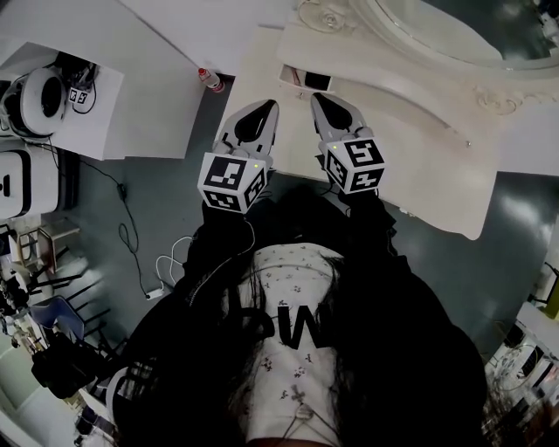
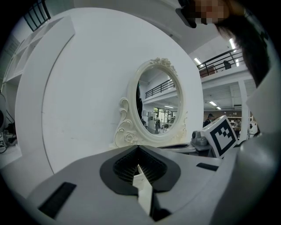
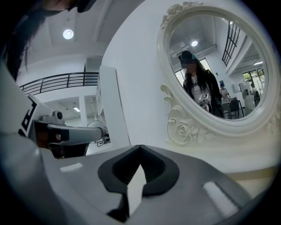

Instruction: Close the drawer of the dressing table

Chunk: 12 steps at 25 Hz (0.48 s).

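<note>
Nearest, at 6 o'clock in the head view, is the person's dark sleeves and white printed top (image 1: pixel 293 323). Just beyond, at 12 o'clock from them, the two tools are held side by side, a little apart. The left hand-held gripper (image 1: pixel 262 106) has its jaws brought together to a point, with nothing between them. The right hand-held gripper (image 1: pixel 321 100) is closed the same way and is also empty.

The right one lies over the near edge of the cream dressing table (image 1: pixel 410 148), which runs off to 2 o'clock. The left one hangs over the grey floor (image 1: pixel 166 201) just beside the table's end.

The drawer cannot be told for sure from above. A small open white box (image 1: pixel 307 79) sits on the worktop at 12 o'clock, just past the jaw tips.

Farther on stands the oval mirror (image 1: pixel 419 26) in its carved frame. A red-capped bottle (image 1: pixel 210 80) lies at 11 o'clock.
</note>
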Each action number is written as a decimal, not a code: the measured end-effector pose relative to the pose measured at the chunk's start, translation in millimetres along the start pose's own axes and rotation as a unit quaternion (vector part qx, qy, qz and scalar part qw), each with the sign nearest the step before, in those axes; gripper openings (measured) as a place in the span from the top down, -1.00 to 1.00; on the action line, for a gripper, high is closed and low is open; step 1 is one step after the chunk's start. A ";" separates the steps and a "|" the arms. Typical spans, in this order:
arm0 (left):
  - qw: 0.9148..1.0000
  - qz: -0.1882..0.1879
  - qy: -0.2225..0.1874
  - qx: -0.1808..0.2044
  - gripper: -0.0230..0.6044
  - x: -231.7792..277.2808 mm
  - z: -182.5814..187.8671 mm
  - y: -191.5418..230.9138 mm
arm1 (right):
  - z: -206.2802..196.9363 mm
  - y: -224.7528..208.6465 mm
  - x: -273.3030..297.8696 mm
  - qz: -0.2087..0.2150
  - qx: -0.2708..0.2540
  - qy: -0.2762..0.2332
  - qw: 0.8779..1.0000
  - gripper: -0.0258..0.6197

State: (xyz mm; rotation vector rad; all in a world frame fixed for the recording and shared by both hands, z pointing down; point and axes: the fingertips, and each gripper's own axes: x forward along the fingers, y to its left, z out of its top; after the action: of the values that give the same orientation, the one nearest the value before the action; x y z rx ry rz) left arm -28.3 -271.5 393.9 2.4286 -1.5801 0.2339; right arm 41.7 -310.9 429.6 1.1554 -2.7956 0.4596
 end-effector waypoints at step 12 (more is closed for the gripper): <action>1.000 0.001 0.016 -0.006 0.93 4.2 -10.4 22.6 | -28.2 -5.8 13.4 -0.020 0.021 0.030 0.999 0.90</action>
State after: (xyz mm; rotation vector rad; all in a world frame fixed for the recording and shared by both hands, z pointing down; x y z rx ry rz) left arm -47.3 -281.1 407.4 2.4009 -1.5663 0.2622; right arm 35.2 -315.2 460.3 1.1831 -2.7194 0.5413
